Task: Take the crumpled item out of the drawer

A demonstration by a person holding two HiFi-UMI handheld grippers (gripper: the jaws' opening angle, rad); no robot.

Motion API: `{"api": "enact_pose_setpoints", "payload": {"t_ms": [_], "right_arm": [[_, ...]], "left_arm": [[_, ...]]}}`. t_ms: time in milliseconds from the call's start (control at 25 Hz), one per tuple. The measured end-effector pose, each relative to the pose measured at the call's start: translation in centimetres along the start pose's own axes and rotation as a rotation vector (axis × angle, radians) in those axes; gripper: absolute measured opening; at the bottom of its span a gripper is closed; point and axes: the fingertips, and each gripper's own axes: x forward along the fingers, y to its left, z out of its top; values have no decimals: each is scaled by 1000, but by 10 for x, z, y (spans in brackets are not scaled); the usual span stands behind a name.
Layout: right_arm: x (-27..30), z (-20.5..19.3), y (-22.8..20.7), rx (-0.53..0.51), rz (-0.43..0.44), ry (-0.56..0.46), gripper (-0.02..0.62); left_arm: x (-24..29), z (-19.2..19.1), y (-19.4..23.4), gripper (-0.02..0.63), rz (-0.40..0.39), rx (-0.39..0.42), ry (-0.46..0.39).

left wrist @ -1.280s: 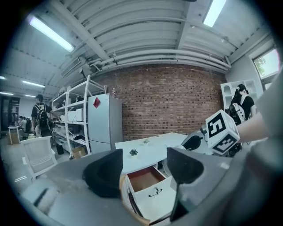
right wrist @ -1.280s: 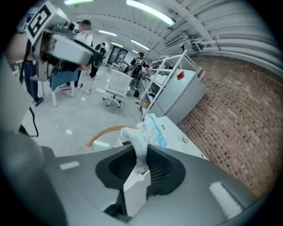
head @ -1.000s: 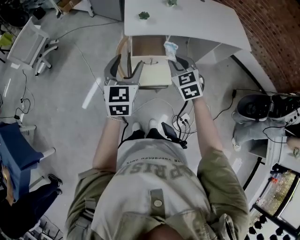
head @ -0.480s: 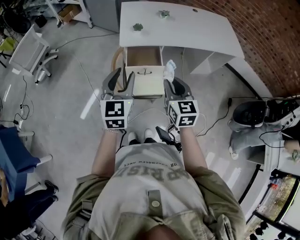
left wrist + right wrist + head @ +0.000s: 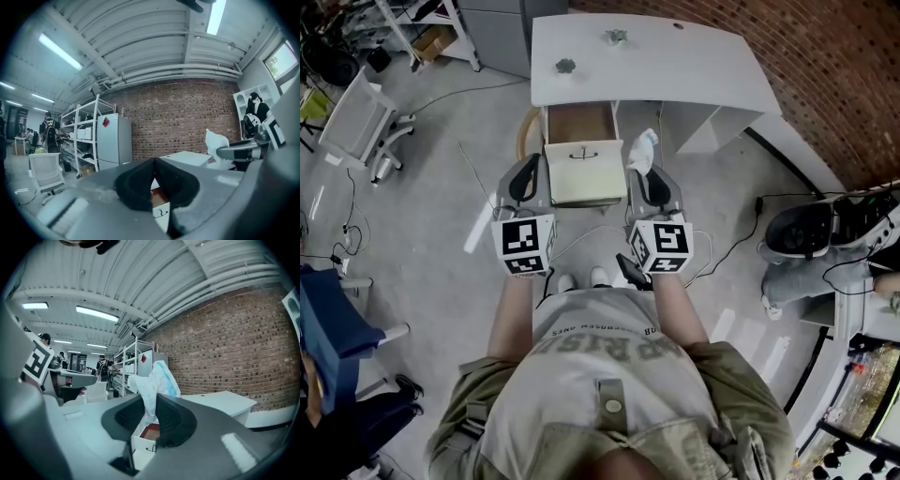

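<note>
The drawer [image 5: 584,173] stands pulled out under the white desk [image 5: 675,66], showing its brown inside [image 5: 578,122]. The crumpled item [image 5: 642,148], white with a blue edge, sticks up from my right gripper [image 5: 643,171], which is shut on it to the right of the drawer. In the right gripper view the crumpled item [image 5: 157,378] rises between the dark pads of my right gripper [image 5: 150,409], above the drawer [image 5: 144,437]. My left gripper [image 5: 528,169] hangs left of the drawer front. In its own view, my left gripper [image 5: 153,162] is shut with nothing between the pads.
Two small green things [image 5: 566,66] lie on the desk. A brick wall [image 5: 825,66] runs behind it. An office chair [image 5: 358,117] stands at the left and cables [image 5: 675,246] lie on the floor by my feet. Shelves and a fridge [image 5: 114,140] stand far off.
Both grippers have drawn back from the drawer toward the person. The left jaws went from open to shut. The right gripper kept the crumpled item and carried it back with it.
</note>
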Motion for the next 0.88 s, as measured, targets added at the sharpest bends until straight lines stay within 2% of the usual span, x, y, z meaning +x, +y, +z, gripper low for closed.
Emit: {"api": "enact_pose_setpoints", "payload": {"t_ms": [320, 520, 880], "right_arm": [[-7, 32, -4, 10, -18, -100, 74], [-8, 39, -15, -15, -68, -110, 57], [-6, 44, -11, -15, -49, -119, 57]], "left_arm": [[-1, 9, 3, 6, 17, 1, -16], [2, 7, 2, 6, 22, 7, -8], [-1, 4, 5, 6, 26, 17, 2]]}}
